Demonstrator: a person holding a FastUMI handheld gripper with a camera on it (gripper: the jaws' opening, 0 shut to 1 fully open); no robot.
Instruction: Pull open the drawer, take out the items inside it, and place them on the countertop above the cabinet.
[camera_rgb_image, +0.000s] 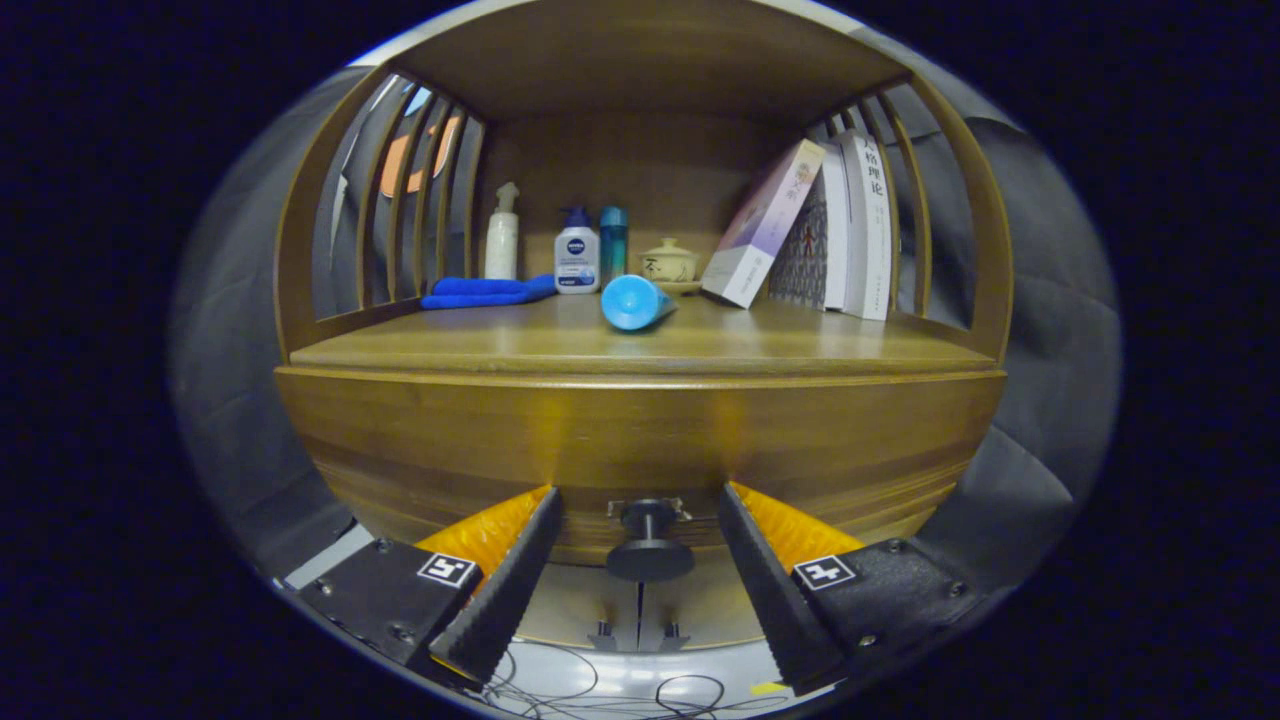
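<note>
A wooden cabinet faces me, with its drawer front (640, 440) closed below the countertop (640, 350). A dark round knob (649, 545) sticks out from the lower middle of the drawer front. My gripper (640, 500) is open, and the knob sits between its two fingers without either one touching it. On the countertop, a blue cylinder (635, 301) lies on its side near the middle, pointing toward me. The drawer's inside is hidden.
At the back of the shelf stand a white pump bottle (502, 238), a white-and-blue bottle (577, 258), a teal bottle (613, 240) and a small lidded cup (668, 262). A blue cloth (485, 291) lies left; books (815, 230) lean right. Cables (620, 690) trail on the floor below.
</note>
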